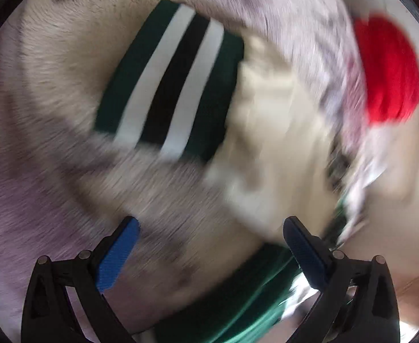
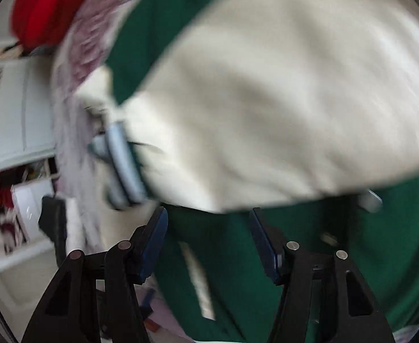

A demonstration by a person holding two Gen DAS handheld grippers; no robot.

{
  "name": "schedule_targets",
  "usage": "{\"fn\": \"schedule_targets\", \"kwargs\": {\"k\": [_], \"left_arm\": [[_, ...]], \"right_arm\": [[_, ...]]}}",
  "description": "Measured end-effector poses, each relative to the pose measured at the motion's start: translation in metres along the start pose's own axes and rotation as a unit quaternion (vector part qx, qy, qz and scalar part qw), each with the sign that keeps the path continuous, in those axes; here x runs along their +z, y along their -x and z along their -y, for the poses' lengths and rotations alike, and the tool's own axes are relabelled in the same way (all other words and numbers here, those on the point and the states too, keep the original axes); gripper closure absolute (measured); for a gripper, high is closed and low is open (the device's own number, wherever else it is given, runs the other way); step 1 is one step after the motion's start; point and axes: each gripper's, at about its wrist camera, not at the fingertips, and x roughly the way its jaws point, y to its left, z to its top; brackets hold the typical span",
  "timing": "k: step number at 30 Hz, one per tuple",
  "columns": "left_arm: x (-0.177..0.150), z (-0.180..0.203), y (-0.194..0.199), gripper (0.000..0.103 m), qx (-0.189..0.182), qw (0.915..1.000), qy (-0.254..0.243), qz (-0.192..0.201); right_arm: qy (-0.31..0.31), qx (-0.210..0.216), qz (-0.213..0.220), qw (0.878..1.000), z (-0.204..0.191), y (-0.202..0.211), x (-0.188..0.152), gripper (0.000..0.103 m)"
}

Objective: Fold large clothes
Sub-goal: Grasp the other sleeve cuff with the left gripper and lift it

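The garment is a green jacket with cream sleeves. In the left wrist view its cream sleeve (image 1: 266, 131) ends in a cuff (image 1: 169, 80) striped green, white and black, and the green body (image 1: 238, 300) shows at the bottom. My left gripper (image 1: 211, 221) hovers over the sleeve, open, with nothing pinched between its blue pads. In the right wrist view the cream sleeve (image 2: 266, 100) lies across the green body (image 2: 232, 257). My right gripper (image 2: 208, 211) is open just above the green cloth. A pale blue finger (image 2: 123, 165), blurred, shows at the sleeve's left edge.
The jacket lies on a fuzzy pale lilac blanket (image 1: 23, 200). A red cloth (image 1: 389, 71) sits at the blanket's edge, red cloth (image 2: 46, 5) also at top left. White furniture (image 2: 15, 114) and floor clutter (image 2: 23, 214) stand beyond the blanket on the left.
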Motion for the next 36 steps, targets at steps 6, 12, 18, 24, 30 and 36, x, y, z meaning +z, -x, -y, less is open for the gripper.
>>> {"fn": "schedule_targets", "kwargs": {"k": [6,12,18,24,30,36], "left_arm": [[0.049,0.031,0.02,0.08,0.009,0.9905,-0.004,0.137],[0.133,0.07,0.061,0.084,0.069,0.9663,-0.089,0.232],[0.19,0.112,0.066,0.084,0.113,0.9464,-0.197,0.23],[0.194,0.128,0.053,0.084,0.144,0.937,-0.228,0.222],[0.184,0.132,0.066,0.084,0.144,0.9359,-0.225,0.229],[0.147,0.176,0.09,0.084,0.162,0.9017,-0.294,0.273]], "right_arm": [[-0.037,-0.052,0.043,0.997,0.042,0.018,-0.003,0.042],[0.005,-0.05,0.065,0.997,0.004,0.024,0.014,0.034],[0.126,-0.11,0.07,0.983,-0.115,-0.051,0.055,0.025],[0.165,-0.223,0.078,0.958,-0.164,-0.102,0.079,0.059],[0.157,-0.182,0.063,0.969,-0.157,-0.078,0.092,0.066],[0.182,-0.241,0.091,0.949,-0.124,-0.021,0.083,0.016]]}}
